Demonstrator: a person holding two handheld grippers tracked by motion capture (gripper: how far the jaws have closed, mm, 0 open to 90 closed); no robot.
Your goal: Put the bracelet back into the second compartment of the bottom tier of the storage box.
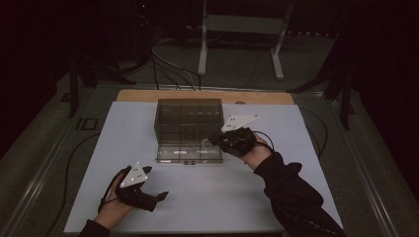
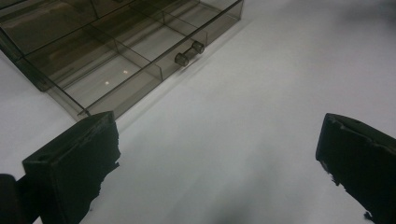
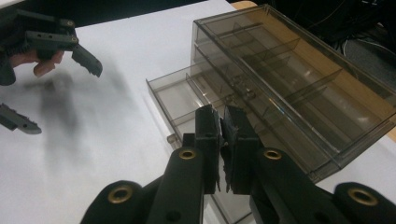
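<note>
A smoky see-through drawer box (image 1: 188, 118) stands at the middle of the white table top (image 1: 276, 197). Its bottom drawer (image 1: 188, 154) is pulled out toward me, with two small knobs (image 2: 189, 52) on its front. My right gripper (image 1: 213, 139) hangs over the drawer's right part, jaws pressed together, and I see nothing between them. In the right gripper view, the right gripper (image 3: 223, 135) points into the divided drawer (image 3: 182, 100). My left gripper (image 1: 157, 200) rests low at the near left, wide open over bare table, also in its own view (image 2: 217, 123).
A wooden strip (image 1: 205, 95) borders the table top at the back. Behind it stand white stand legs (image 1: 202, 54) and loose cables (image 1: 168, 64) on the floor. A cable (image 1: 74, 158) trails along the left edge. The left gripper (image 3: 63, 98) also shows far off.
</note>
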